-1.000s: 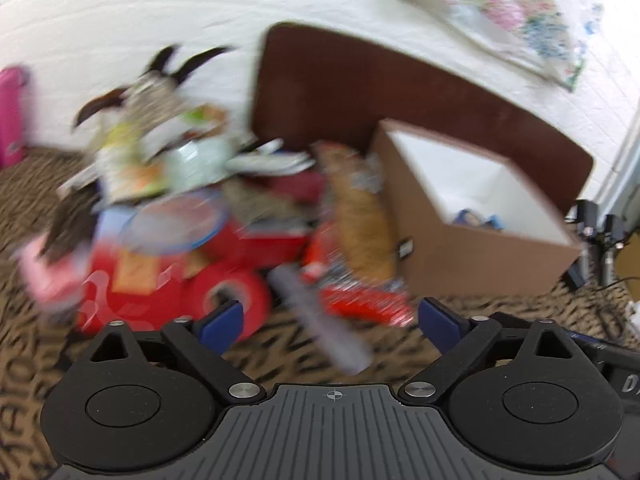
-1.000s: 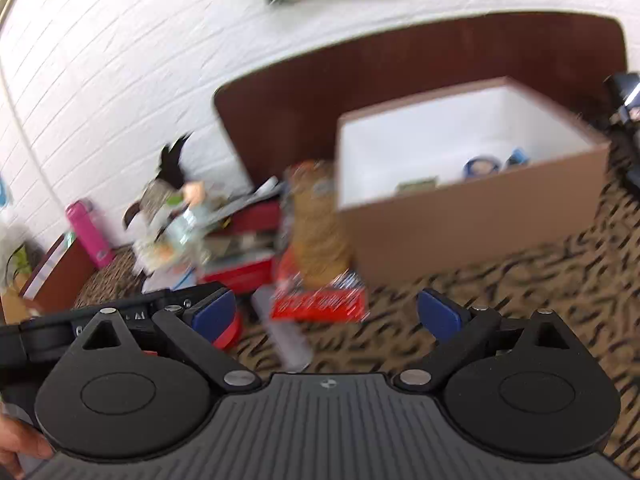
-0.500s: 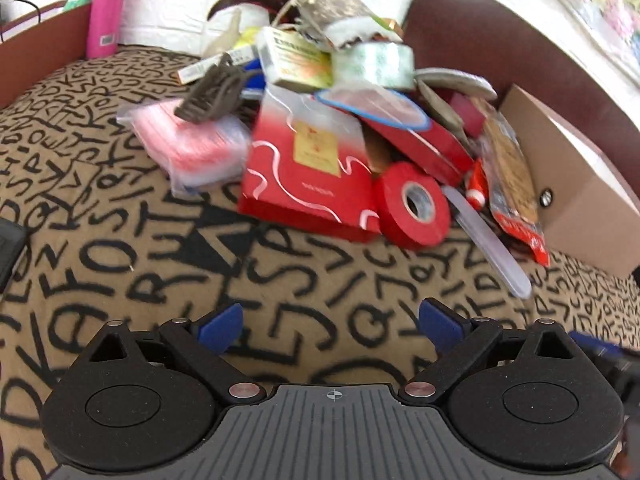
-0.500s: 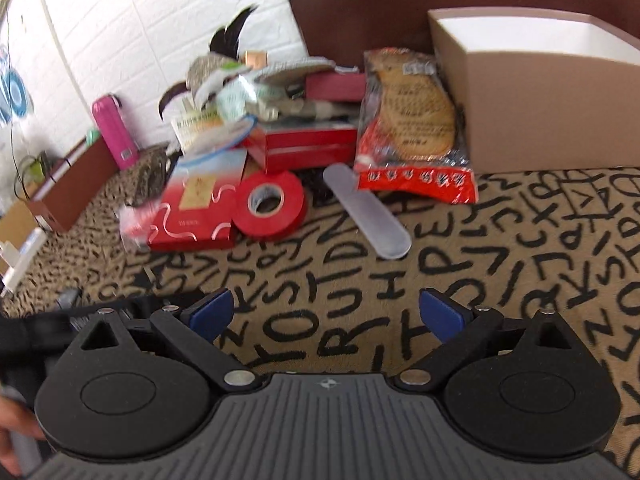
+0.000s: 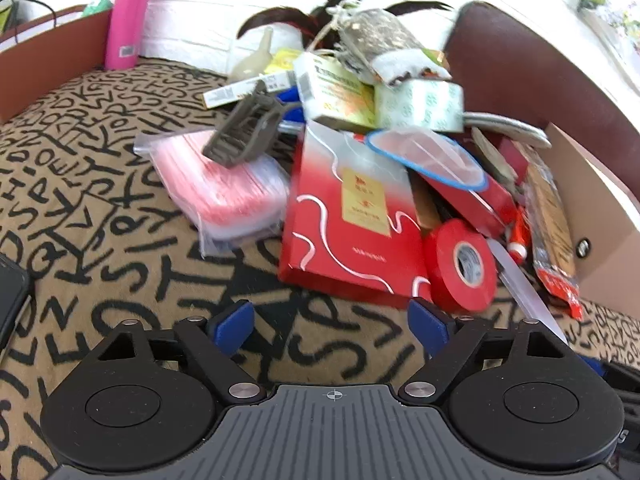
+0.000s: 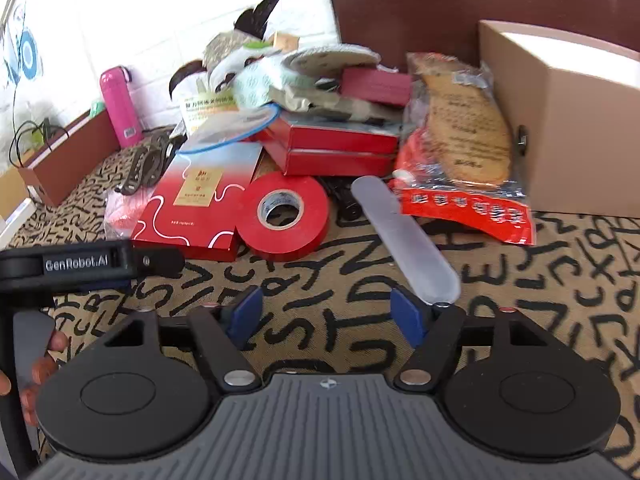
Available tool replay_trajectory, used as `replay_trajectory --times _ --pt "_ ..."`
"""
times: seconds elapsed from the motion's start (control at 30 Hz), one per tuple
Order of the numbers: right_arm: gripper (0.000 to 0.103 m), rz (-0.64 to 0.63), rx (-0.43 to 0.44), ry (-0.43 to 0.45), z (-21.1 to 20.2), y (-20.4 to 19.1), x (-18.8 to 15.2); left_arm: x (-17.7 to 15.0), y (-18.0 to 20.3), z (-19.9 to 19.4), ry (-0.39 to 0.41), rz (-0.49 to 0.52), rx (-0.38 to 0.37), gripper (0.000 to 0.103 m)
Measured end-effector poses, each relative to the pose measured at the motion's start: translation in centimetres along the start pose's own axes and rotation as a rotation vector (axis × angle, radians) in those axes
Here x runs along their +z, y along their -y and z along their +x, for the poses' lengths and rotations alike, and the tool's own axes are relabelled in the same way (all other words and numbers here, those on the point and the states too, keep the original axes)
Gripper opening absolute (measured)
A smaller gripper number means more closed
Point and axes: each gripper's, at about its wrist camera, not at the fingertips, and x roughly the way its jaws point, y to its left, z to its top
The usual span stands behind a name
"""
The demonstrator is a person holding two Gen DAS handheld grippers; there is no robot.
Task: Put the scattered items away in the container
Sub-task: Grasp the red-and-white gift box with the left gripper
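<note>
Tidying at an early stage: the pile is lying unsorted.

Left tool [image 5: 331, 322] and right tool [image 6: 326, 316] are hovering wide open, gripping nothing. Red tape roll [image 6: 283, 210], frosted plastic case [image 6: 404, 238] and red flat box [image 5: 352, 216] are awaiting transfer beside the brown cardboard container [image 6: 568, 120] on the letter-patterned table [image 6: 540, 280].

Bright daylight, blown-out white wall [image 5: 224, 8], slight blur, heavy fisheye bending at edges.

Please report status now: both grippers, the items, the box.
Left gripper open, empty. Right gripper open, empty. Items piled beside cardboard box; red tape roll nearest. Path clear.
</note>
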Motion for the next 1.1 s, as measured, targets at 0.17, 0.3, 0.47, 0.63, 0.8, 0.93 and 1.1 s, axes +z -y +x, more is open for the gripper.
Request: replay_trajectory --times 0.17,0.3,0.47,0.63,0.8,0.93,1.1 --pt "0.064 -0.066 0.060 -0.011 1.1 -1.3 0.4 1.1 -1.6 0.4 0.007 -0.052 -0.003 0.084" --pt "0.059 -0.124 0.106 -0.045 3.0 -2.9 0.5 2.1 -2.4 0.9 -0.006 -0.060 -0.031 0.078" --pt "0.050 -0.210 0.129 -0.038 4.4 -5.0 0.9 2.9 -2.9 1.3 -0.030 -0.056 -0.087 0.071" --pt "0.045 -0.237 0.155 -0.034 5.5 -6.0 1.4 3.2 -2.8 2.3 -0.040 -0.043 -0.131 0.072" --pt "0.044 -0.262 0.173 -0.002 6.5 -6.7 1.8 3.6 -2.7 3.1 -0.051 -0.037 -0.162 0.056" --pt "0.036 -0.268 0.169 -0.006 6.1 -6.9 1.6 3.2 -2.8 2.3 -0.065 -0.031 -0.169 0.055" --pt "0.033 -0.281 0.194 -0.029 3.6 -6.7 0.6 1.3 -2.9 -0.5 -0.088 -0.028 -0.189 0.055"
